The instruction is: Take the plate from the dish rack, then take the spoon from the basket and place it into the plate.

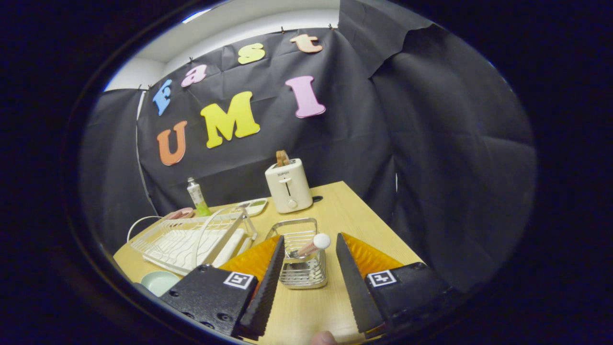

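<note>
A wire metal basket (pixel 300 258) stands on the wooden table just ahead of my fingers, partly between them. A spoon (pixel 311 246) leans in it, its round white end sticking up toward the right finger. My gripper (pixel 310 242) is open with a wide gap, and nothing is held. A pale green plate (pixel 159 281) lies flat on the table to the left of the left finger, in front of the white dish rack (pixel 191 239). The rack's slots look bare.
A cream toaster (pixel 289 186) with toast in it stands behind the basket. A tube (pixel 197 195), a pink dish (pixel 179 213) and a small tray (pixel 254 206) sit behind the rack. The table's edge (pixel 383 225) runs close on the right.
</note>
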